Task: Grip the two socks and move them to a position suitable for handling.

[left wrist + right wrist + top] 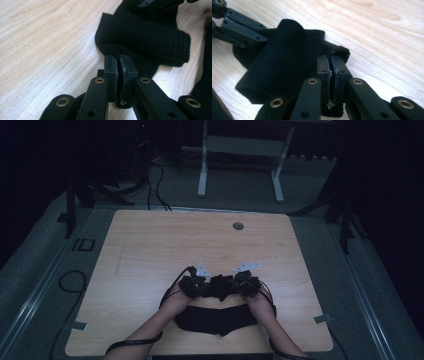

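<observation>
A black ribbed knit cloth (220, 286) lies bunched on the wooden table (150, 250) between my two grippers, which point at each other. My left gripper (204, 287) is shut on one edge of the cloth (150, 40), its jaws (118, 62) pressed together on the fabric. My right gripper (236, 286) is shut on the opposite edge, jaws (333, 62) closed over a fold of the cloth (279, 65). Part of the cloth is rolled over itself. The other gripper's black arms show at the top of each gripper view.
A second flat black cloth (215, 318) lies nearer the table's front edge, between the person's forearms. A grey grommet (238, 226) sits at the table's far side. Cables (70, 281) lie on the floor at left; a white desk frame (202, 165) stands behind.
</observation>
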The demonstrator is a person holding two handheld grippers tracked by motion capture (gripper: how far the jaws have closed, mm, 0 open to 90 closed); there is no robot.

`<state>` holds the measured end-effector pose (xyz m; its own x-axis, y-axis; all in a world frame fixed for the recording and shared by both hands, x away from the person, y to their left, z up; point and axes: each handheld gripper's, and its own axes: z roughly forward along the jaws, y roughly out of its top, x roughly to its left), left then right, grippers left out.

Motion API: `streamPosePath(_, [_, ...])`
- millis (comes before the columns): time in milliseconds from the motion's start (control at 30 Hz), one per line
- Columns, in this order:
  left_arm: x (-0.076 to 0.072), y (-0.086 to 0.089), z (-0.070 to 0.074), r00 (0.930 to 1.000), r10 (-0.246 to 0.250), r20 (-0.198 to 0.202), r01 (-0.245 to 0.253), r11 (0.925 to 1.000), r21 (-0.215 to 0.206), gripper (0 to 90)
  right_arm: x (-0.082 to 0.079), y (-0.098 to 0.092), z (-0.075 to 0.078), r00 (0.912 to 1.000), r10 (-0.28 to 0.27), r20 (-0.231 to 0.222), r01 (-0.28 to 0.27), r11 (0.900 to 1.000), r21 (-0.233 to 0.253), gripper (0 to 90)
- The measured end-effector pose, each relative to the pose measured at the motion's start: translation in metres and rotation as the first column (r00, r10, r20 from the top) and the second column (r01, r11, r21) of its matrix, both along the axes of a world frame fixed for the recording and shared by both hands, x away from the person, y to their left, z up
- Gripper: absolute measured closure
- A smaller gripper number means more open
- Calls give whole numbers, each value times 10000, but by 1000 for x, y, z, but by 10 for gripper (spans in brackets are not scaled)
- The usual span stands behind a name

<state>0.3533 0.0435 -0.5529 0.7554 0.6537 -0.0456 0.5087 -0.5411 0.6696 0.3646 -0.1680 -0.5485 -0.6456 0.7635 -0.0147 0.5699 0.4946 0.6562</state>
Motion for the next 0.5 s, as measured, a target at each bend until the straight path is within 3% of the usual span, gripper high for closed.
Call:
streamPosePath(200, [-5, 25, 34, 9987, 281, 414, -244, 9959, -876, 863, -3, -13, 27, 9979, -284, 582, 251, 9980, 578, 868])
streamPosePath(367, [-12, 56, 65, 9961, 460, 758, -389, 9950, -919, 862, -6, -33, 60, 9940, -564, 936, 427, 9890, 1418, 867])
streamPosePath(500, [-19, 80, 76, 9947, 613, 823, -550, 9955, -774, 862, -8, -48, 73, 9913, -746, 1083, 554, 9839, 1700, 868])
